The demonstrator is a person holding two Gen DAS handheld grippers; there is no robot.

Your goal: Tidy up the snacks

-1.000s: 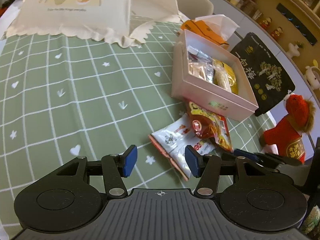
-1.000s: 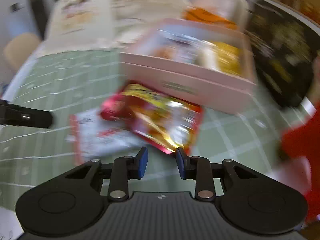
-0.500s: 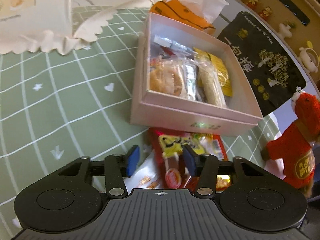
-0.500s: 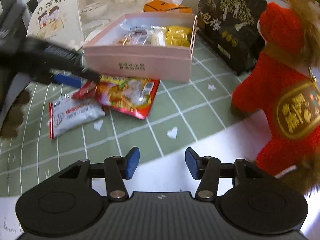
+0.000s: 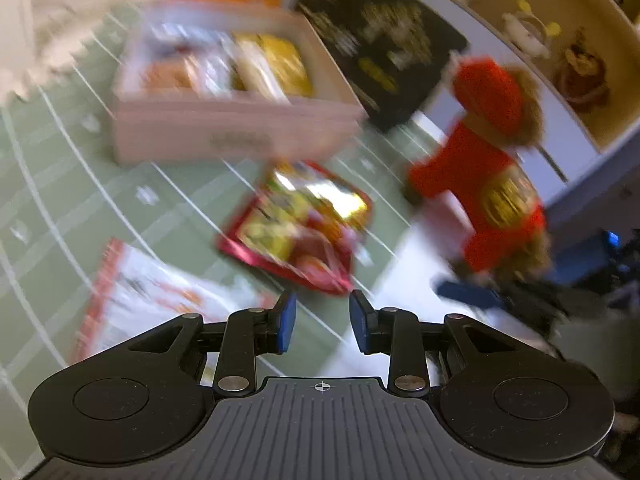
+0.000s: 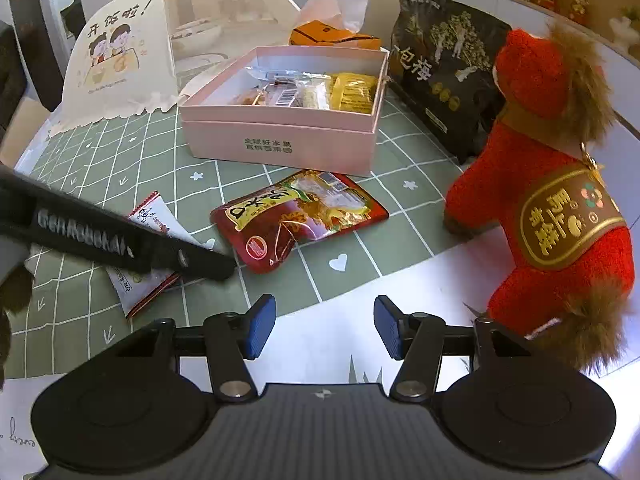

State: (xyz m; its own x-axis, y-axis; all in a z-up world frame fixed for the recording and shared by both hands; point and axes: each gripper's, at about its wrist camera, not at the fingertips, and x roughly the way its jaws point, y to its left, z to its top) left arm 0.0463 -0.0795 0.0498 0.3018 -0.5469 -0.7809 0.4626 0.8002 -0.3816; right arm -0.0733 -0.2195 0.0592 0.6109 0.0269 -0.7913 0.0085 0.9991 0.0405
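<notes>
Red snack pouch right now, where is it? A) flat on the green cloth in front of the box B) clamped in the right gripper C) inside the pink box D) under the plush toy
A: the red snack pouch lies flat on the green cloth just in front of the pink box; the right gripper is open and empty.

The pink box point(image 6: 280, 142) at the middle of the counter carries two lines of small dark Chinese print on its front wall, too small to read with certainty. The black bag point(image 6: 444, 64) at the far right edge shows large white "包梅". The white food cover point(image 6: 120, 56) at the far left corner reads "开饭啦!", and the left tongs point(image 6: 120, 246) bear white lettering, seemingly "GenRobot.AI".
</notes>
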